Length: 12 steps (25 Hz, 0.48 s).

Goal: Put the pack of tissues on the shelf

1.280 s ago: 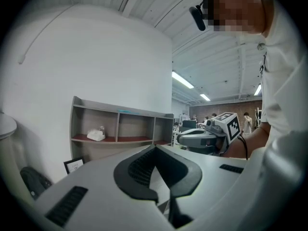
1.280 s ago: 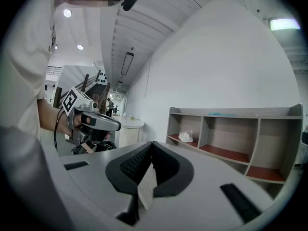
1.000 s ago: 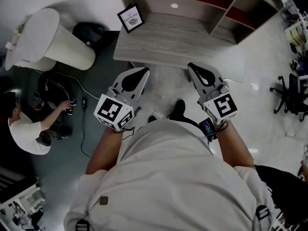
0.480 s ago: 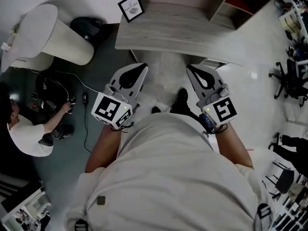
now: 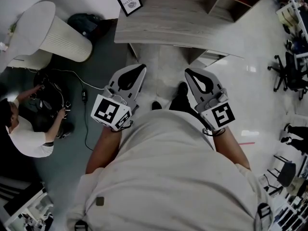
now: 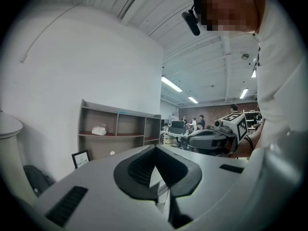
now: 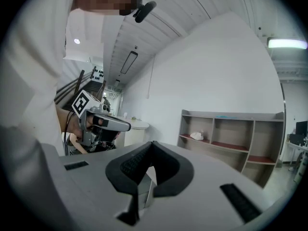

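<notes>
The pack of tissues (image 6: pixel 99 130) is a small white bundle lying in the left compartment of the grey shelf unit (image 6: pixel 120 124). It shows again in the right gripper view (image 7: pixel 196 135), and the head view cuts it off. My left gripper (image 5: pixel 137 70) and right gripper (image 5: pixel 191 74) hang side by side in front of my body, short of the shelf unit's low top (image 5: pixel 163 23). Both stand shut with nothing between the jaws. Each gripper view looks over its own closed jaws toward the shelf, well apart from it.
A framed sign (image 5: pixel 130 0) stands on the shelf's low top at the left. A white ribbed column (image 5: pixel 57 37) and a black bag (image 5: pixel 85 22) stand left of the shelf. A person (image 5: pixel 26 134) crouches over cables at far left. An office chair (image 5: pixel 288 71) stands at right.
The shelf has slid toward the top of the head view and the tissue pack has dropped out of it. Both grippers stay shut before my body. The crouching person moved their arms.
</notes>
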Tool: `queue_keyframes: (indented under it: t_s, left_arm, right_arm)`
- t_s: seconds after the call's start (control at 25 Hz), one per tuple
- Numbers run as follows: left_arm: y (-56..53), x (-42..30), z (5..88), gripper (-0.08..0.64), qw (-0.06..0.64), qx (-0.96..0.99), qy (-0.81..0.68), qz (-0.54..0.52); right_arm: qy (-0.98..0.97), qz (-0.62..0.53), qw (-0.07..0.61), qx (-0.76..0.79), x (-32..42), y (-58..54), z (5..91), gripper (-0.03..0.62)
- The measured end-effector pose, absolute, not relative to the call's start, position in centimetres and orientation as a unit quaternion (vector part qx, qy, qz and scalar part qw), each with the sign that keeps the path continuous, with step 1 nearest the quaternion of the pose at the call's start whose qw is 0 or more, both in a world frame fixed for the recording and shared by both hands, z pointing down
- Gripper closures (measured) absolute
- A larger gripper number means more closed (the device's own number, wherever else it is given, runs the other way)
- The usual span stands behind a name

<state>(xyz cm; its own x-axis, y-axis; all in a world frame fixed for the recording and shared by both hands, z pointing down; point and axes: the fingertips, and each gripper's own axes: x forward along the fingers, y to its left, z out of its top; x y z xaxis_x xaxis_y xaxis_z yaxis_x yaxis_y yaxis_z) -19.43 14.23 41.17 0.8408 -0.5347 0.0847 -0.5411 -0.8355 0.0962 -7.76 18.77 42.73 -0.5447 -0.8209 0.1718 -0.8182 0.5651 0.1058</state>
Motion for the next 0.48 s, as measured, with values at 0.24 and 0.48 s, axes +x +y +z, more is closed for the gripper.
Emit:
queue_keyframes:
  t_s: [0.24, 0.48]
  left_arm:
    - [15.1, -20.1, 41.5, 0.546, 0.058, 0.958, -0.281, 0.029]
    - [15.5, -20.5, 41.6, 0.546, 0.058, 0.958, -0.28, 0.027]
  right_arm:
    - [-0.878, -0.003, 0.099, 0.468, -8.2, 19.6, 42.9, 0.572]
    - [-0.879, -0.007, 0.098, 0.466, -8.9, 19.9, 42.7, 0.572]
